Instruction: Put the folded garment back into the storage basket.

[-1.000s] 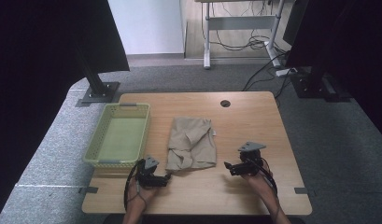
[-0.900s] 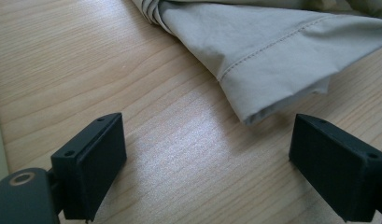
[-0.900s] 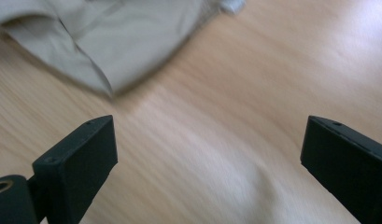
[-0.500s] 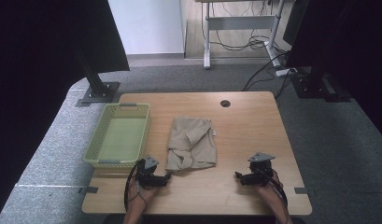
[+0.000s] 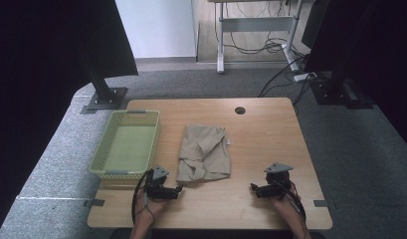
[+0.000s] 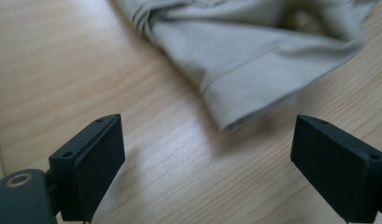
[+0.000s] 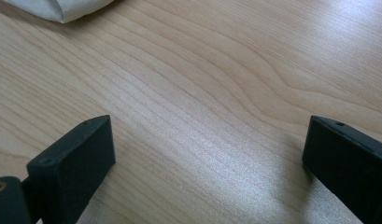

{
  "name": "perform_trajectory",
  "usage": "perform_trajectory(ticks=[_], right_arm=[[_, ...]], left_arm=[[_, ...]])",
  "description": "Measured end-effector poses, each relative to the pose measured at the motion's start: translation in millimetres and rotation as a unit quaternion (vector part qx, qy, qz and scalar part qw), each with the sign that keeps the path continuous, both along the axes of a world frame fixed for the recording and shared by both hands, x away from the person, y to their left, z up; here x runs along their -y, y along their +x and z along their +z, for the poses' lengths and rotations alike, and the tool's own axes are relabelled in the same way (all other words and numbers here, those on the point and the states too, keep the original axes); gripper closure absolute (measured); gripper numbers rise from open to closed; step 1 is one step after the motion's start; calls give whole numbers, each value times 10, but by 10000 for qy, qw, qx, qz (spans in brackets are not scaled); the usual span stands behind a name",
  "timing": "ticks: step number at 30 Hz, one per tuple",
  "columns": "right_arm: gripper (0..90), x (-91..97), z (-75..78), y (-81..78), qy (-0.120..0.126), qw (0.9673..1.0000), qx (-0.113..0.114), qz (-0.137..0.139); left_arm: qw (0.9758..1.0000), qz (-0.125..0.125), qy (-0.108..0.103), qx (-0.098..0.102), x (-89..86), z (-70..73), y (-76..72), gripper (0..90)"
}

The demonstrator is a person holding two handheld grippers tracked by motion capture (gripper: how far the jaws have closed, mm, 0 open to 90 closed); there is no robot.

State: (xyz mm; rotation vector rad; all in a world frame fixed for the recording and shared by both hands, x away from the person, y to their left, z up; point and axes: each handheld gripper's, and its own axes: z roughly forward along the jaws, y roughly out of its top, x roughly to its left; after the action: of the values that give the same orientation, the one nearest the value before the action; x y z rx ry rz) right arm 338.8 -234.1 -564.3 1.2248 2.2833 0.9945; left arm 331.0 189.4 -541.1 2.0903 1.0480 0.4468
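A folded beige garment (image 5: 203,153) lies flat in the middle of the wooden table (image 5: 265,134). My left gripper (image 5: 180,189) rests low at the table's front, just short of the garment's near left corner, jaws open and pointing right. In the left gripper view that corner of the beige garment (image 6: 254,65) lies ahead of the left gripper (image 6: 205,163), between the wide jaws but untouched. My right gripper (image 5: 253,188) sits at the front right, open and pointing left over bare wood. The right gripper view has the right gripper (image 7: 207,163) above wood, with an edge of the garment (image 7: 62,9) at the top left.
A light green plastic basket (image 5: 107,169) stands at the table's left side, with nothing visible in it. A round cable hole (image 5: 240,110) sits near the table's far edge. Dark stands and cables surround the table on the grey floor.
My right hand and gripper have come back toward the table's front edge and lower. The left gripper and the garment have stayed where they were.
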Motion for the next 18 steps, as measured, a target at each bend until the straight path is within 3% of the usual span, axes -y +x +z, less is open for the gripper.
perform_trajectory(ticks=[6,14,18], right_arm=[[21,1,0,0,1,10000,1,-3],[21,2,0,0,5,10000,-2,0],[21,2,0,0,6,10000,-2,0]], left_arm=[[9998,-134,-153,1,57,151,75,85],[9997,-216,17,63,215,308,291,47],[9995,-266,-62,134,320,384,444,10]])
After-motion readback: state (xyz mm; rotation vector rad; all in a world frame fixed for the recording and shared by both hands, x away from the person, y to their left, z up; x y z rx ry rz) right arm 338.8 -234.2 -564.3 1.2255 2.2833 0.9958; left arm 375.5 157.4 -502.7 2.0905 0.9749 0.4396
